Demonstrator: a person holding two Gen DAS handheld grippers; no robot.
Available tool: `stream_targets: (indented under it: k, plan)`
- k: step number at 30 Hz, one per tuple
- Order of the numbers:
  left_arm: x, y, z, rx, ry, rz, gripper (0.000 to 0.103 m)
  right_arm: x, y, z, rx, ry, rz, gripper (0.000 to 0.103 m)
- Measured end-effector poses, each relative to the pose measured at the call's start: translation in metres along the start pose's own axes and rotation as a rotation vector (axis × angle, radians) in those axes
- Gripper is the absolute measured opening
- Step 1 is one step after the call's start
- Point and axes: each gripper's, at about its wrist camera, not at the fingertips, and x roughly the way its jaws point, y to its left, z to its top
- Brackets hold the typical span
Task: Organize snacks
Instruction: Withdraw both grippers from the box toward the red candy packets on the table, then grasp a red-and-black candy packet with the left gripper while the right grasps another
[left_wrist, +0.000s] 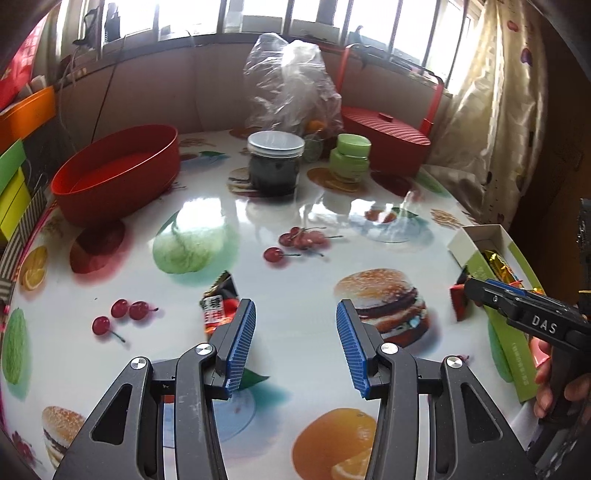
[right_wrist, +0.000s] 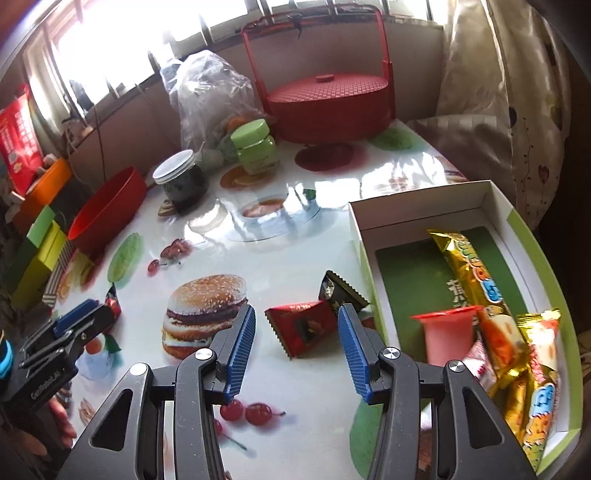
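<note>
My left gripper (left_wrist: 295, 332) hangs open over the fruit-print tablecloth with nothing between its pads. A black-and-red snack packet (left_wrist: 218, 306) lies just left of its left finger. My right gripper (right_wrist: 295, 332) is open too, and a red snack packet (right_wrist: 303, 326) lies flat on the table between its fingertips, with no pad pressing it. A dark packet with a gold edge (right_wrist: 341, 291) rests against the white-and-green box (right_wrist: 417, 218). Inside the box are several snacks, among them a long golden packet (right_wrist: 469, 266) and a pink cup (right_wrist: 443, 336).
A red oval bowl (left_wrist: 114, 173) stands at the back left. Behind the middle are a dark jar with a silver lid (left_wrist: 275, 162), a green jar (left_wrist: 351, 155), a clear plastic bag (left_wrist: 291, 81) and a red lidded basket (left_wrist: 384, 133). Coloured boxes line the left edge.
</note>
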Motion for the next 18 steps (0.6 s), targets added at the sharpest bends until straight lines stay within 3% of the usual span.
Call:
stream_targets:
  k: [11, 18]
  plan:
    - [0.001, 0.013, -0.005, -0.02, 0.009, 0.012, 0.047, 0.024, 0.01, 0.005, -0.036, 0.025, 0.018, 0.046]
    - [0.004, 0.022, -0.007, -0.036, 0.02, 0.035, 0.047, 0.032, 0.017, 0.004, -0.097, 0.041, -0.05, 0.045]
